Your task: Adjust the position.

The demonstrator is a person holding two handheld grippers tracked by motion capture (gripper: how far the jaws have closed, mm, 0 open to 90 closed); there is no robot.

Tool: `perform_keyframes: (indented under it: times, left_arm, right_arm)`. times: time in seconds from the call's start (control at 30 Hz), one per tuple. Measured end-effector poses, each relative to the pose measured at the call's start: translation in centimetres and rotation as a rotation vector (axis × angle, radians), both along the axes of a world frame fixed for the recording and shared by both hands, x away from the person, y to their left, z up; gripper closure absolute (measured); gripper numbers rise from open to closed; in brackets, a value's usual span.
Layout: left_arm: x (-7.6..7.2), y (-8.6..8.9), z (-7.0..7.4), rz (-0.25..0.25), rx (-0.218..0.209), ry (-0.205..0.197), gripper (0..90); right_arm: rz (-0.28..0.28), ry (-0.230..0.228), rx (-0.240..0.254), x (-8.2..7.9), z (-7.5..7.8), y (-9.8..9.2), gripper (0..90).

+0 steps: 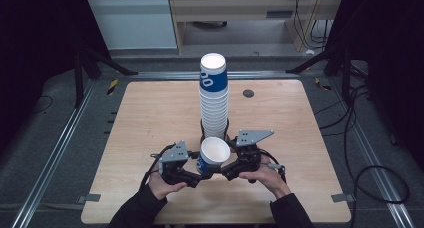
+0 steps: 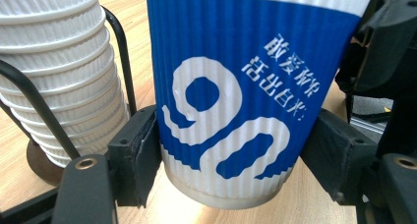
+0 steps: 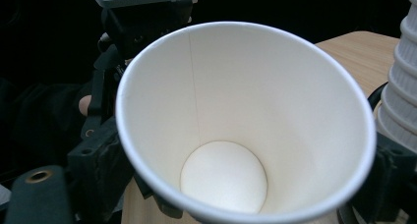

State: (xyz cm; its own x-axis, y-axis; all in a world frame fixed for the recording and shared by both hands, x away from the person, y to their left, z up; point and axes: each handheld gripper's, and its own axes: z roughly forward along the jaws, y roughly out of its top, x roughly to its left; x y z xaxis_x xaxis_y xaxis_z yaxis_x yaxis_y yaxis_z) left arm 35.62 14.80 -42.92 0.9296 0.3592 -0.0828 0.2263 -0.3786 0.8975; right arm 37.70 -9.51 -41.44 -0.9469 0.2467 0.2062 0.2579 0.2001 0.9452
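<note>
A single blue-and-white ribbed paper cup point(image 1: 214, 154) sits between both grippers near the table's front middle. My left gripper point(image 1: 201, 172) comes in from the left; in its own view the left gripper point(image 2: 236, 157) has both pads pressed on the lower wall of the cup point(image 2: 246, 96). My right gripper point(image 1: 228, 167) comes in from the right, and in its own view the right gripper point(image 3: 243, 177) has its jaws against either side of the cup point(image 3: 236, 111), whose white inside is empty. Just behind stands a tall stack of the same cups point(image 1: 214, 98) in a black wire holder point(image 2: 29, 96).
The wooden table point(image 1: 150, 118) has a small dark round cap point(image 1: 248, 93) at its back right. Metal rails and cables run along the floor around it. The stack of cups point(image 3: 401, 81) rises close to the held cup's far side.
</note>
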Motion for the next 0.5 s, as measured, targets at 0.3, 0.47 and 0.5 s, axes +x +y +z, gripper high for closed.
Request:
perform_keyframes:
  times: [0.3,0.47,0.5]
  left_arm:
    - [0.01,-0.03,0.00,-0.006,0.005,0.001,27.2]
    - [0.04,0.13,0.16,-0.007,-0.004,0.002,26.4]
    - [0.04,0.13,0.16,-0.007,-0.004,0.002,26.2]
  right_arm:
    - [-0.002,0.004,-0.005,0.02,-0.17,0.01,20.0]
    - [-0.009,-0.007,0.009,-0.13,0.00,-0.10,21.1]
    - [-0.012,-0.013,0.008,-0.17,0.05,-0.13,21.1]
